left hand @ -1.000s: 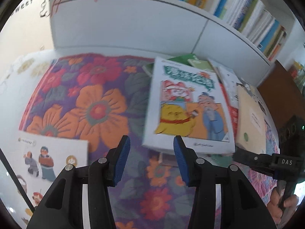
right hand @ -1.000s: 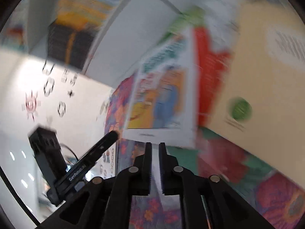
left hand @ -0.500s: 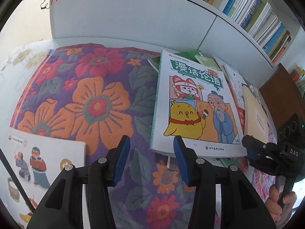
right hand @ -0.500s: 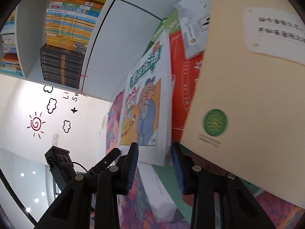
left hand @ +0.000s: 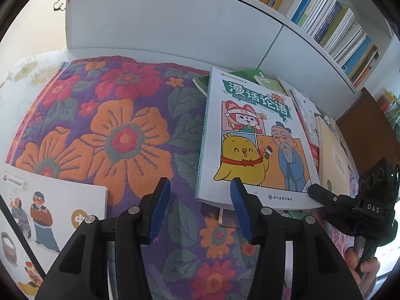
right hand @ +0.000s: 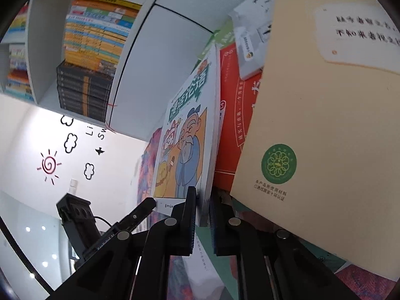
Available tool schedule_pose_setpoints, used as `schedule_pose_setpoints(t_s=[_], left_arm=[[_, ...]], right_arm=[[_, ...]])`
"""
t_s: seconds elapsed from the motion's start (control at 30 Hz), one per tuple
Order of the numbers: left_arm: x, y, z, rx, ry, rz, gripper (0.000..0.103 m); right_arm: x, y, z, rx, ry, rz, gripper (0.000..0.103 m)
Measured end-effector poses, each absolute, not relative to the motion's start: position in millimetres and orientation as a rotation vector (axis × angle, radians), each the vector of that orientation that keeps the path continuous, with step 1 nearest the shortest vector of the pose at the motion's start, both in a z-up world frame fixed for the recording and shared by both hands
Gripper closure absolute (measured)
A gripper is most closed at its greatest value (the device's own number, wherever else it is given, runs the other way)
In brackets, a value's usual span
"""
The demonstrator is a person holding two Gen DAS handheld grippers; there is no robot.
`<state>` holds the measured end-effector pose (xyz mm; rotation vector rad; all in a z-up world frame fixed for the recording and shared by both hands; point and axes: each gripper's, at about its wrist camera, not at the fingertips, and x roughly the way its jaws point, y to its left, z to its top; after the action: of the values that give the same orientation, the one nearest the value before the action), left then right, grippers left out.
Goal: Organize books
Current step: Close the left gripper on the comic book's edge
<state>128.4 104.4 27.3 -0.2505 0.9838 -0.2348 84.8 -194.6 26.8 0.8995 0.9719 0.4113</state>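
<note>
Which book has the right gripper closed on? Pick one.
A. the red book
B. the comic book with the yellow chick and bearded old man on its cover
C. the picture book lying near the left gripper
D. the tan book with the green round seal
B: the right gripper pinches the near corner of the comic book, while the left gripper is open over the floral cloth.

Right claw [right hand: 202, 201] has closed on the comic book [right hand: 186, 147].
</note>
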Motion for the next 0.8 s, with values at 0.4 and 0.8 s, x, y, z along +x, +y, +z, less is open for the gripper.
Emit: schedule_pose_setpoints(t_s=[0.4,0.8], left_arm=[[126.8,97.6,27.0,-0.229,0.977,-0.263,0.055],[124.9,90.0,28.2,-0.209,0.972,-0.288,0.055]], right_arm=[[85.7,-195.6,26.8,0.895,0.973,0.42,0.097],[86.7,-195.6,26.7,0.889,0.973,0.424,0.097]])
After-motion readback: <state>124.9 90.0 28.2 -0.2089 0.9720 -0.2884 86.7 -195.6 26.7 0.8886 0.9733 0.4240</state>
